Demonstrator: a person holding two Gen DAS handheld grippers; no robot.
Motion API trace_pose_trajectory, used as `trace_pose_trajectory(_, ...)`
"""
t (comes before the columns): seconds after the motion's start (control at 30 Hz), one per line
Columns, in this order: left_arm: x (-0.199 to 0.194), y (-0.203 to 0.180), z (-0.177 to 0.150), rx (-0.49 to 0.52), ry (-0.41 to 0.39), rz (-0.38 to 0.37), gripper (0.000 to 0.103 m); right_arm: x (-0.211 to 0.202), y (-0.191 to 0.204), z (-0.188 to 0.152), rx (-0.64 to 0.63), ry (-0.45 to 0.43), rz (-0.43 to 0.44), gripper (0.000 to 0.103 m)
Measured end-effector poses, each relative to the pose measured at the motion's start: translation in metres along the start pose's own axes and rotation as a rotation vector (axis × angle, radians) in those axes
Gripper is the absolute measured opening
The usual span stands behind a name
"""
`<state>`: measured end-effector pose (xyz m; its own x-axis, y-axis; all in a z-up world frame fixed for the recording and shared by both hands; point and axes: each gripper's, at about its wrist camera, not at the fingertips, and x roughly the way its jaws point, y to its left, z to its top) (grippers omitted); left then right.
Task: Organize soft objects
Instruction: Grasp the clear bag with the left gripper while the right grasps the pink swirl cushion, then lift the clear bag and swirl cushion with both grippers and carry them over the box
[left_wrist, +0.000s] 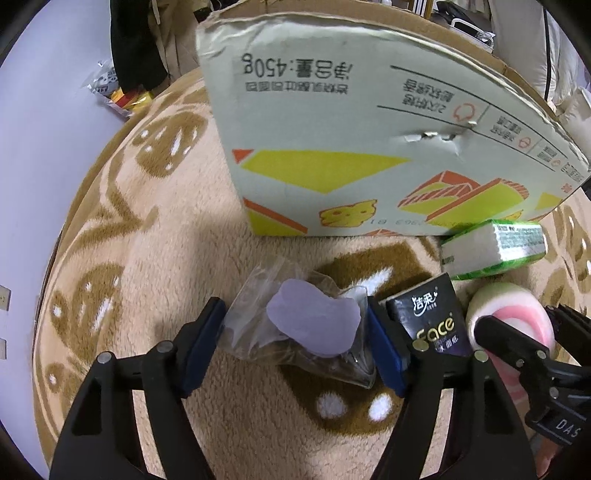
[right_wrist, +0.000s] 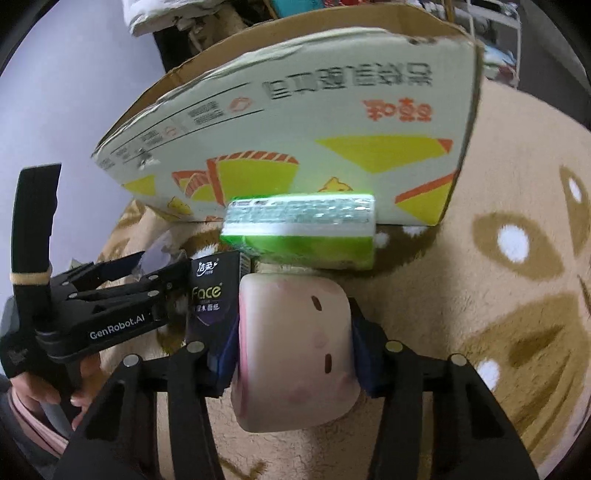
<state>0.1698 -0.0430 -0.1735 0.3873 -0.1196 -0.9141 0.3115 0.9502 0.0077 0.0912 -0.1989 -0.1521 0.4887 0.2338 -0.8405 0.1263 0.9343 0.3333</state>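
My left gripper (left_wrist: 295, 347) is open around a clear plastic bag holding a lilac soft piece (left_wrist: 314, 321) on the rug; whether the pads touch the bag I cannot tell. It also shows in the right wrist view (right_wrist: 147, 269). My right gripper (right_wrist: 293, 347) is shut on a pink squishy toy (right_wrist: 295, 350), which also shows in the left wrist view (left_wrist: 517, 317). A black "Face" tissue pack (left_wrist: 432, 317) (right_wrist: 212, 299) lies between the two grippers. A green tissue pack (right_wrist: 299, 229) (left_wrist: 495, 247) lies against the open cardboard box (left_wrist: 369, 129) (right_wrist: 314, 122).
Everything sits on a beige and brown patterned rug (left_wrist: 166, 229) (right_wrist: 498, 280). A white floor (left_wrist: 44, 129) borders the rug on the left, with snack packets (left_wrist: 122, 96) at the far left. Dark clothing and clutter stand behind the box.
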Motion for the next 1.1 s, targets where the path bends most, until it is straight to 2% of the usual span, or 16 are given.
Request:
trace_pose_trajectory(0.23, -0.009, -0.001, -0.002, -0.039, -0.021, 0.001, 0.072, -0.012, 0.008, 0.000, -0.035, -0.046, -0.040, 0.046)
trace_pose_trajectory(0.37, -0.031, 0.002, -0.006, -0.072, -0.082, -0.016, 0.072, -0.026, 0.011, -0.001, -0.042, -0.106, -0.102, 0.043)
trace_pose_trajectory(0.5, -0.055, 0.003, -0.014, -0.092, -0.150, 0.007, 0.072, -0.043, -0.001, 0.007, -0.035, -0.174, -0.159, 0.043)
trace_pose_trajectory(0.9, -0.111, 0.004, -0.013, -0.095, -0.337, 0.058, 0.072, -0.081, 0.001, 0.003, -0.001, -0.245, -0.164, 0.042)
trace_pose_trajectory(1.1, -0.136, 0.004, -0.013, -0.092, -0.447, 0.072, 0.072, -0.111, -0.005, 0.008, 0.016, -0.354, -0.136, 0.042)
